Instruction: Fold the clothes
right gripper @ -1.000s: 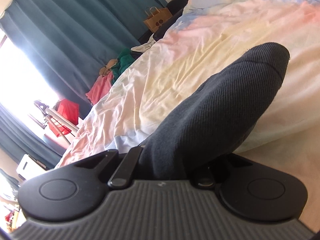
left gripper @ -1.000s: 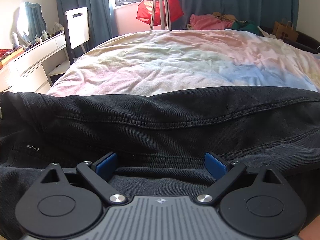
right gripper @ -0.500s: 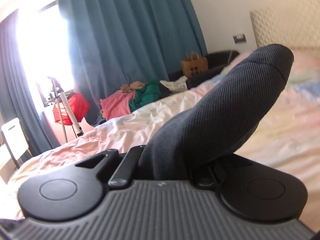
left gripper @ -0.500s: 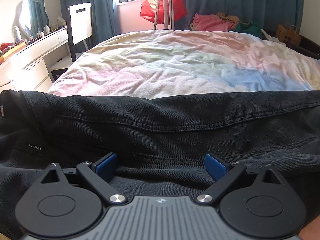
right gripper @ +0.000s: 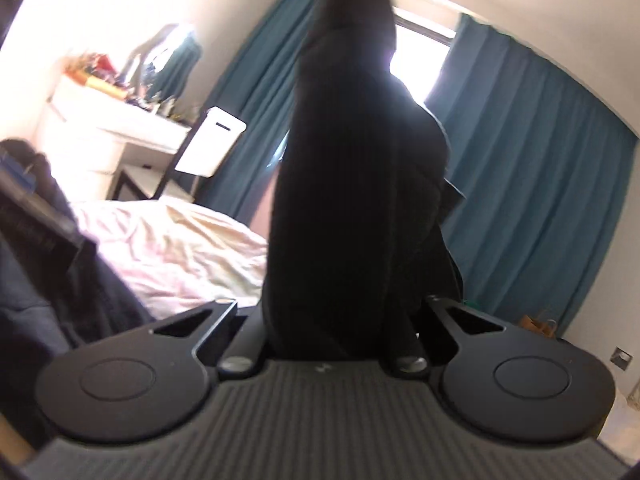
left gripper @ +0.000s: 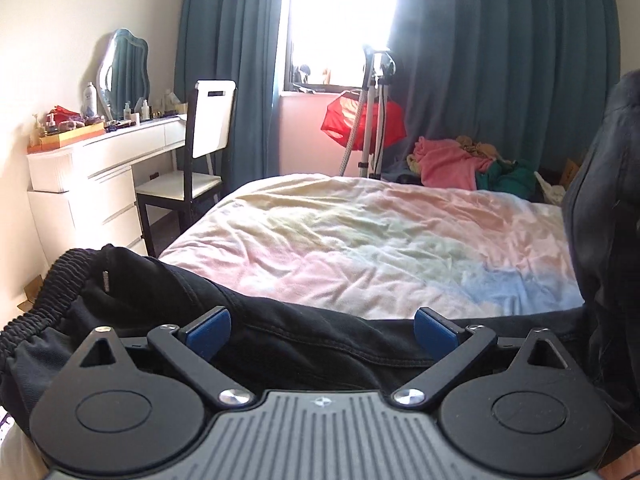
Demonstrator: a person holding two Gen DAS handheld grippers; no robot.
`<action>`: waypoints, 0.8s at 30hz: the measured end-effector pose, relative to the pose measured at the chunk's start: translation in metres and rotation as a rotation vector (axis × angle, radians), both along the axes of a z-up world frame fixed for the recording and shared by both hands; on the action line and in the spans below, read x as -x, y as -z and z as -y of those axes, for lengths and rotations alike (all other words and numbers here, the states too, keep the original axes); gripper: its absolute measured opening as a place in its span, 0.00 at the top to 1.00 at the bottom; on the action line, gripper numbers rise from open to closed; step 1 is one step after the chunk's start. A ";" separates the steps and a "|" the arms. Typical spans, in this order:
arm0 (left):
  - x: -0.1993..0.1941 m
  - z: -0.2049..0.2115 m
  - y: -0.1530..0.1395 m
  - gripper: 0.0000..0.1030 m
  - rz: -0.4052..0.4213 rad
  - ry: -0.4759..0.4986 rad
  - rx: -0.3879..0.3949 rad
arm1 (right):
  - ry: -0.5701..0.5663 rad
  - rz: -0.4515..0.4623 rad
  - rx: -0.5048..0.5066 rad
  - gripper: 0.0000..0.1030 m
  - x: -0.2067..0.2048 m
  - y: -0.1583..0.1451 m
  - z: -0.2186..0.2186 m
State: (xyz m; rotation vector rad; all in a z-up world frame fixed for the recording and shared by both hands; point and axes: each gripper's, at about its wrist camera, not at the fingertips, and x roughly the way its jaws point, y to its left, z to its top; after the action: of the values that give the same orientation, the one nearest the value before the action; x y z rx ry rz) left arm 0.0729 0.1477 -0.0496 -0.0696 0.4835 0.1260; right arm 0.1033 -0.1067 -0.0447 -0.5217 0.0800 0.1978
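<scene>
While my right jaws (right gripper: 340,320) stayed clenched on the dark ribbed cuff (right gripper: 352,160), I had swung it up off the bed (left gripper: 360,240); my left jaws (left gripper: 322,330) gaped over the black trousers (left gripper: 280,340) at the bed's near edge, suggesting a fold underway.

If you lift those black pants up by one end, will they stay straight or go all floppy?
Probably floppy: the pants already sag and wrinkle over the bed. The part in the right gripper bunches into a thick roll, so the cloth seems soft. The stretchy waistband curls too, so it likely won't hold shape.
</scene>
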 end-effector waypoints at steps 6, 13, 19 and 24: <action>0.007 -0.033 -0.006 0.02 -0.007 -0.051 0.088 | -0.143 -0.187 0.215 0.89 0.014 0.093 -0.052; 0.006 -0.038 -0.001 0.02 -0.015 -0.031 0.137 | -0.153 -0.197 0.203 0.88 0.012 0.101 -0.053; 0.002 -0.024 0.003 0.02 -0.010 0.004 0.103 | -0.158 -0.185 0.159 0.87 0.006 0.093 -0.066; -0.003 -0.011 0.009 0.02 -0.022 0.023 0.058 | -0.202 -0.249 0.108 0.75 0.019 0.081 -0.059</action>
State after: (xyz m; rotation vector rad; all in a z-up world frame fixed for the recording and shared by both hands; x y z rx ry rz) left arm 0.0754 0.1587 -0.0591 -0.1192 0.5102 0.0904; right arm 0.0846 -0.0477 -0.1254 -0.6112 0.2819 0.4580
